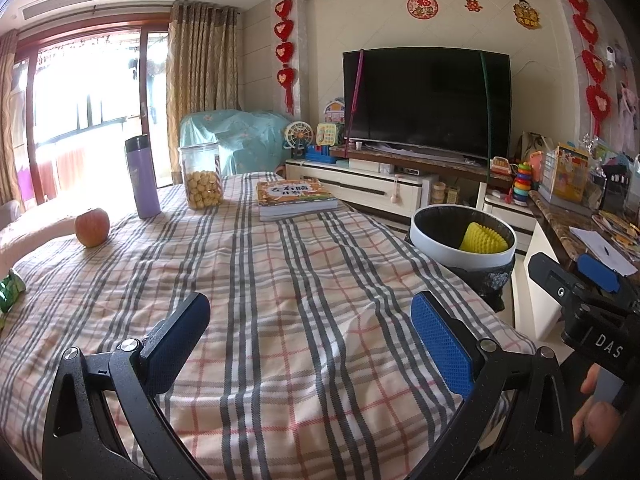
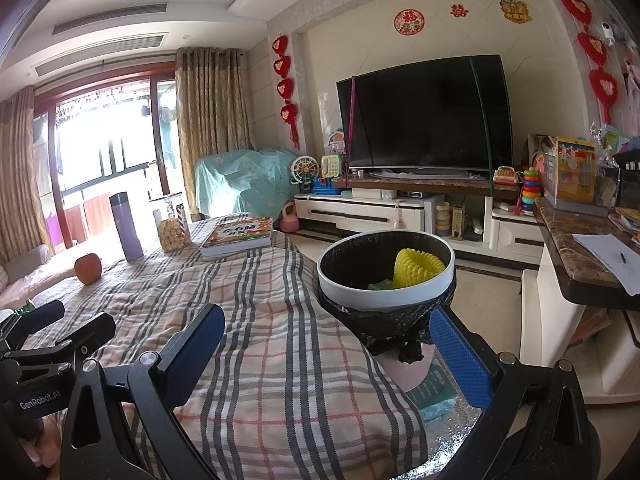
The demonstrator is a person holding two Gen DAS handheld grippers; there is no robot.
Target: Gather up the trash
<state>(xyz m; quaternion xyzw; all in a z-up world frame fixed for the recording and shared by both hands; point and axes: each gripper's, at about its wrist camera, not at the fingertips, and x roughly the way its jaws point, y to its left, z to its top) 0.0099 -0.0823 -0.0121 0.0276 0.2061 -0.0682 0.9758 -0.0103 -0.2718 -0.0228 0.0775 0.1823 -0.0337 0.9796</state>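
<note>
The trash bin (image 2: 386,280), white-rimmed and lined with a black bag, stands on the floor just beside the right edge of the table, and a yellow foam fruit net (image 2: 416,268) lies inside it with a bit of green wrapper next to it. At the table's far left edge in the left wrist view, a green crinkled wrapper (image 1: 10,290) lies on the checked tablecloth (image 1: 300,300). The left gripper (image 1: 312,340) hangs over the bare cloth with its two blue-padded fingers spread wide and nothing between them. The right gripper (image 2: 326,360) hangs over the table's right edge in front of the bin, its fingers likewise spread wide and empty; a person's fingertips show on its handle in the left wrist view. Farther back on the table sit an apple (image 1: 92,227), a purple bottle (image 1: 142,176), a clear jar of round biscuits (image 1: 201,176) and a stack of books (image 1: 296,199). Beyond the table, a dark television (image 1: 428,100) stands on a low cabinet crowded with toys.
</note>
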